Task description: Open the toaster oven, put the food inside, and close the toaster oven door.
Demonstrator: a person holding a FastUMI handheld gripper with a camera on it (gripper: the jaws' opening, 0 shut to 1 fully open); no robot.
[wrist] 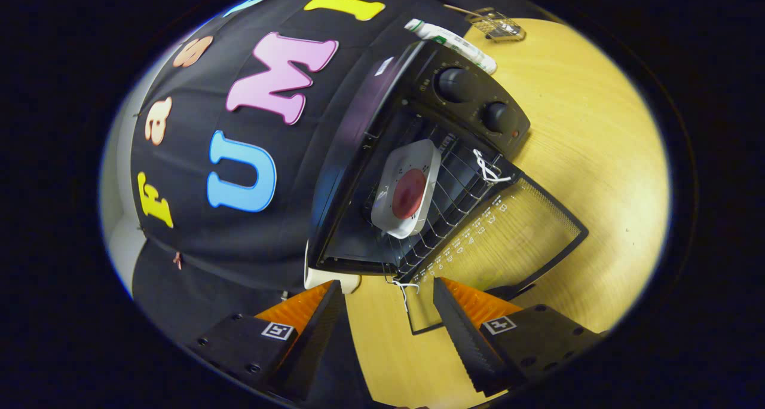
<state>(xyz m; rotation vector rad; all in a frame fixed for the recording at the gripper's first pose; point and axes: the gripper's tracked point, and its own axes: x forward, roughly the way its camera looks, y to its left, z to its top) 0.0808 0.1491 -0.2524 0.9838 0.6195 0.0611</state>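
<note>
Gripper view: my fingers [388, 313] are spread, holding nothing. Beyond them the toaster oven [382, 134] stands open, plate of food [406, 188] on its rack; door [514, 229] unclosed.

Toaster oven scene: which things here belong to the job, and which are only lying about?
Job:
- toaster oven, door open
- white dish with red food on its rack
- hand-held gripper, fingers open, just before the door

Lying about:
- white tube beyond the oven
- small wire basket on the table
</note>
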